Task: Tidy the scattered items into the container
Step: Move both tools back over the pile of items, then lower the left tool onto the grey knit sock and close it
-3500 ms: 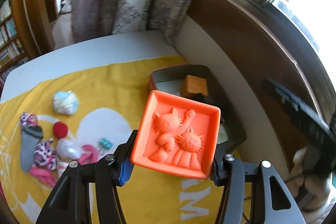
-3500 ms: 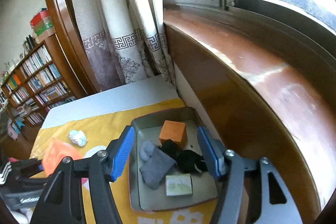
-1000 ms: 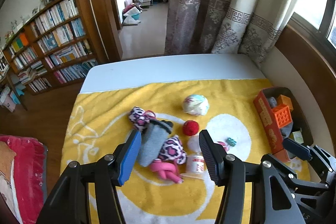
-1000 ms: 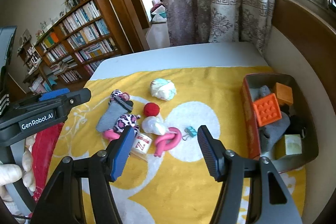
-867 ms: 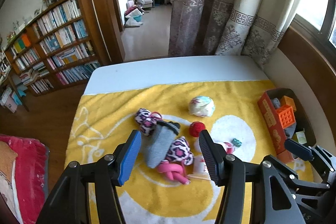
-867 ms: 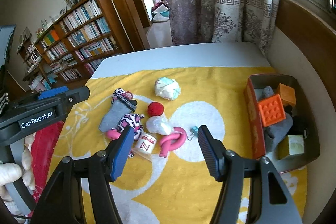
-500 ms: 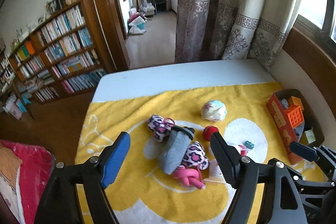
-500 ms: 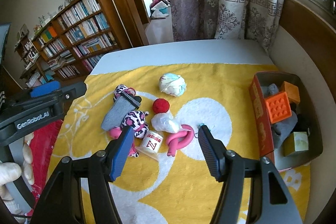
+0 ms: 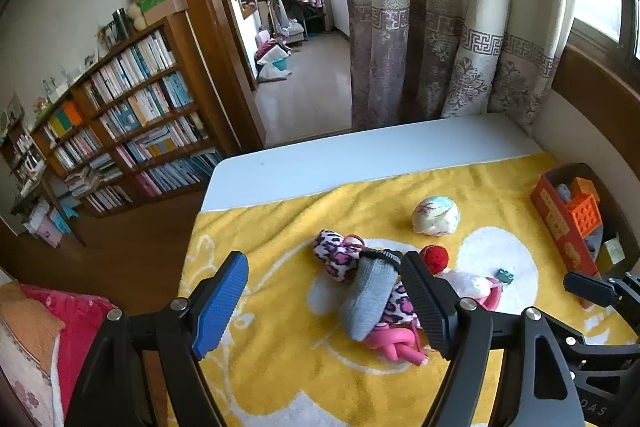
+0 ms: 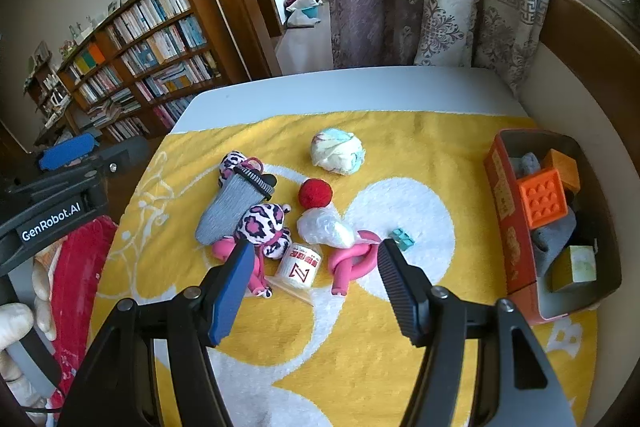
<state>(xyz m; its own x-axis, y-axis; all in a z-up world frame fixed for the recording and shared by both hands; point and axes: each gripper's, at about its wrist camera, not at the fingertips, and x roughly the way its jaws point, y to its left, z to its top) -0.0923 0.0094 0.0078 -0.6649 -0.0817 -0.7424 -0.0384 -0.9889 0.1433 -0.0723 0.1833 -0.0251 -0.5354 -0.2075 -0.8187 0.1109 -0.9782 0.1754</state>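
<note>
Sorting is partway done, judging by how things are lying: the container (image 10: 516, 227), an orange-sided box at the far right edge of the yellow towel (image 10: 400, 347), is already holding an orange studded block (image 10: 545, 202), an orange cube, grey fabric and a pale cube, while a cluster of items is waiting near the towel's middle. That cluster is made up of a grey sock (image 10: 234, 205) lying over a leopard-print fabric piece (image 10: 264, 225), a red ball (image 10: 316, 193) just beside a crinkled clear bag (image 10: 325, 227), a knotted pink tube (image 10: 354, 261), a small white cup with red print (image 10: 300, 265) and a tiny teal brick (image 10: 402, 239); a pale marbled ball (image 10: 338, 150) is sitting apart, farther back. The step in hand looks like choosing the next pickup. Both tools are standing released with nothing between their jaws. The right gripper (image 10: 314, 281) is angling steeply down above the cup and pink tube, so the likely next move is lowering it, with the jaws straddling just one piece of the tangle, then clamping. The left gripper (image 9: 324, 301) is also tilting downward, hovering to the left of the grey sock, with its right jaw overlapping the cluster in its own view. A pale gloved hand (image 10: 16, 319) is showing at the left edge, below that gripper's body.
</note>
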